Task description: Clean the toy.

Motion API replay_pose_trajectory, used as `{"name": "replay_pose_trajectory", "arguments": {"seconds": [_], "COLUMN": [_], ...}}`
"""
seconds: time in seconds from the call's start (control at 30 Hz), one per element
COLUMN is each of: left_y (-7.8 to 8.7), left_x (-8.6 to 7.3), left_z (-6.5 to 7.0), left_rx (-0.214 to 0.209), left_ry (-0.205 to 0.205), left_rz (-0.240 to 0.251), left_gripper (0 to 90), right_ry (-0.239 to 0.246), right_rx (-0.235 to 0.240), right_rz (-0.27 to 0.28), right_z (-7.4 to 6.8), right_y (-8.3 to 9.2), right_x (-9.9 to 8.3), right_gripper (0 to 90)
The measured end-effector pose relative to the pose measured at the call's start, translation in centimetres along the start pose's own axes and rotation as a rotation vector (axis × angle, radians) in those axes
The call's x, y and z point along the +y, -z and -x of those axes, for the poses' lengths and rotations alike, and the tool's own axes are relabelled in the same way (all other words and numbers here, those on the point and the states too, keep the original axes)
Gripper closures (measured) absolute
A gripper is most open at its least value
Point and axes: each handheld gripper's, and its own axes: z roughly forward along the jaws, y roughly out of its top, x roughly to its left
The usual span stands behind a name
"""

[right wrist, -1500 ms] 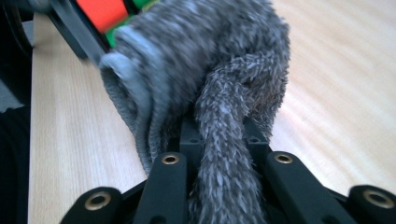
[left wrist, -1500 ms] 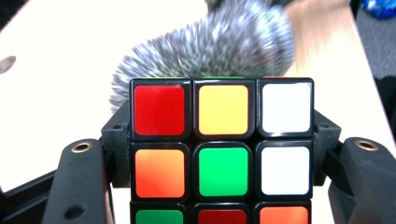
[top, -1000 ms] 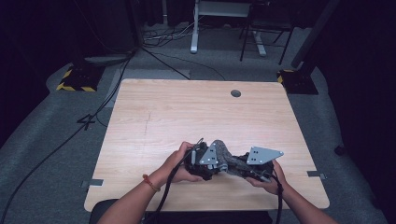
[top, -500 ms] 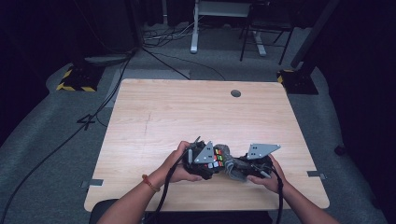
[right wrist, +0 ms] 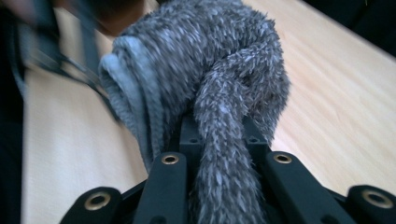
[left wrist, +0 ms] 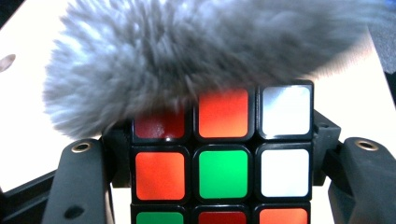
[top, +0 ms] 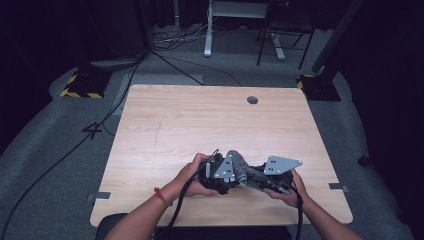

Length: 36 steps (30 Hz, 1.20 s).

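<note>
A: Report what differs from a second ago.

B: In the high view the two hands sit in nearly the same spot near the front edge of the worktop (top: 165, 125). The right claw (top: 250, 176) has edged closer to the left claw (top: 227, 175), and the grey fluffy cloth (top: 239, 162) now lies bunched up against the cube, where before it sat a little further toward the right hand.

A: State of each claw?

B: Left claw (left wrist: 223, 154): closed on the puzzle cube (left wrist: 223, 173), one black jaw pressing each side face. Right claw (right wrist: 219, 154): closed on a twisted tail of the cloth (right wrist: 205, 84), which runs up between the jaws and balloons out beyond them.

A: Location of the cube and cloth?

B: Both are held just above the worktop, between the hands. From the left gripper view the cloth (left wrist: 187, 56) covers the cube's top row and is blurred, which suggests a wiping stroke in progress.

A: Implication for the work?

B: Judged from contact alone, cleaning of the upper face is under way; the lower rows look untouched.

A: Surroundings and obstructions?

B: A cable grommet (top: 252, 100) sits well apart at the far side. Each claw's trailing cable (top: 180, 210) hangs off the front edge; neither blocks the stroke. The cloth does hide the upper face from inspection.
</note>
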Motion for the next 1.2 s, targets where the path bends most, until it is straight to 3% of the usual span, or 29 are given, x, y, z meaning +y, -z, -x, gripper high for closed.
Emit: {"name": "replay_pose_trajectory", "arguments": {"seconds": [0.1,0.2,0.33,0.5,0.67,0.8,0.9,1.03,1.1,1.2], "left_y": [0.8,1.1,0.9,1.0,0.8,-0.1,-0.8,-1.0,-1.0,-1.0], "left_x": [0.0,0.0,-0.1,-0.2,-0.1,-0.1,0.1,-0.1,-0.1,-0.2], "left_z": [-0.2,-0.2,-0.3,-0.4,-0.2,0.0,0.2,0.2,0.1,0.0], "left_rx": [-0.006,-0.004,-0.022,-0.019,0.005,0.008,-0.004,-0.003,0.004,0.002], "left_ry": [0.007,0.013,0.021,0.039,0.026,0.022,0.01,0.021,0.014,0.022], "left_rz": [0.052,0.081,0.088,0.093,0.065,0.021,-0.002,-0.011,-0.017,-0.027], "left_gripper": [33.3,33.3,32.9,32.7,32.8,33.0,32.9,33.0,33.0,33.2], "right_ry": [-0.03,-0.068,-0.119,-0.135,-0.101,-0.02,0.033,0.024,0.044,0.076], "right_rx": [-0.004,0.031,0.137,0.132,0.097,0.024,0.058,0.092,0.078,0.014], "right_rz": [-0.061,-0.075,0.026,0.079,0.101,0.103,0.098,0.109,0.1,0.05], "right_z": [0.9,1.5,1.4,1.4,1.1,0.4,-0.8,-0.9,-1.1,-0.8], "right_y": [-0.6,-1.0,-0.7,0.0,0.6,1.7,1.4,0.9,0.7,0.3], "right_x": [-1.0,-1.6,-1.5,-1.3,-0.9,0.2,0.9,1.2,1.5,1.4], "right_gripper": [77.2,77.2,77.2,77.3,77.3,77.2,77.1,77.0,77.1,77.2]}}
